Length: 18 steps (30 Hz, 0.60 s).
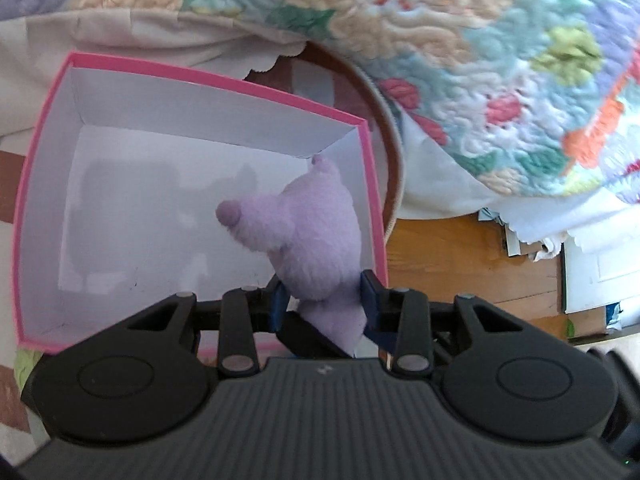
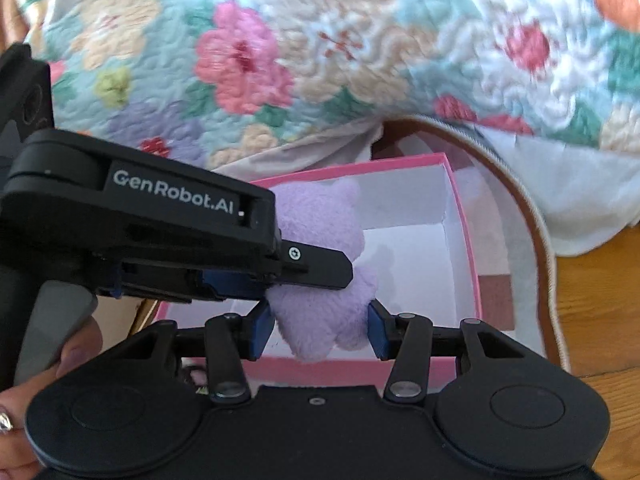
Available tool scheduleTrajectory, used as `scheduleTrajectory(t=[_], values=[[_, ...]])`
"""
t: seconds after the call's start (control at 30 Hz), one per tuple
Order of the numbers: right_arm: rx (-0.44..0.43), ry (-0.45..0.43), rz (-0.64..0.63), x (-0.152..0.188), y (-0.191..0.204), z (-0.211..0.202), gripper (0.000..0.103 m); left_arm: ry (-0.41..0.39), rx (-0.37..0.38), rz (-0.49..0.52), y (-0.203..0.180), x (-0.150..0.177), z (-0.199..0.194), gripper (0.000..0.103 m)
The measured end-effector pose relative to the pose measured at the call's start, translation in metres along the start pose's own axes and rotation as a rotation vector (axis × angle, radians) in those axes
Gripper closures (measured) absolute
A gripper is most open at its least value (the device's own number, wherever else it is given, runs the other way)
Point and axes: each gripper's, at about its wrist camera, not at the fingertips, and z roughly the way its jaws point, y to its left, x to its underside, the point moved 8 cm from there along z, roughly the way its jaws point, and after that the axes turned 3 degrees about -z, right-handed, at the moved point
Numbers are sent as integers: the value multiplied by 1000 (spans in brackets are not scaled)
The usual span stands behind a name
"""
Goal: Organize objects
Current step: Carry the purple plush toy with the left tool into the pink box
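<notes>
- Holding a small lilac plush toy [image 1: 316,236] between them, both grippers have their blue fingers pressed into its fuzzy body at once.
- left gripper [image 1: 326,300]: fingers clamped on the toy's lower end, so the plush sticks up with a rounded, darker purple snout pointing left.
- right gripper [image 2: 320,330]: fingers squeezing the toy's bottom from both sides; the left gripper [image 2: 280,276] reaches in from the left and bites the same plush just above.
- The toy looks soft and fleecy, pale purple all over, with small nubby ears on top.
- It hangs over the open pink box [image 1: 224,80], white inside, above the box's right-hand side near the near edge.
- The box sits on a patterned rug [image 2: 544,240] on the wooden floor [image 1: 472,256], beside a floral quilt [image 2: 320,52] that hangs down.
- A hand [image 2: 60,364] shows at the lower left in the right wrist view.
</notes>
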Motion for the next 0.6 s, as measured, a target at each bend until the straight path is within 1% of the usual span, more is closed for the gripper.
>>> scheduleTrajectory(t=[0.13, 0.2, 0.4, 0.6], values=[[-18, -23, -17, -4, -10, 14, 49, 39, 21, -14, 5, -15, 22, 67], [-15, -21, 6, -7, -19, 21, 50, 51, 29, -24, 7, -20, 34, 66], [50, -5, 15, -11, -36, 38, 50, 68, 53, -55, 10, -31, 60, 66], [124, 15, -35, -14, -42, 50, 50, 79, 45, -53, 12, -37, 75, 63]])
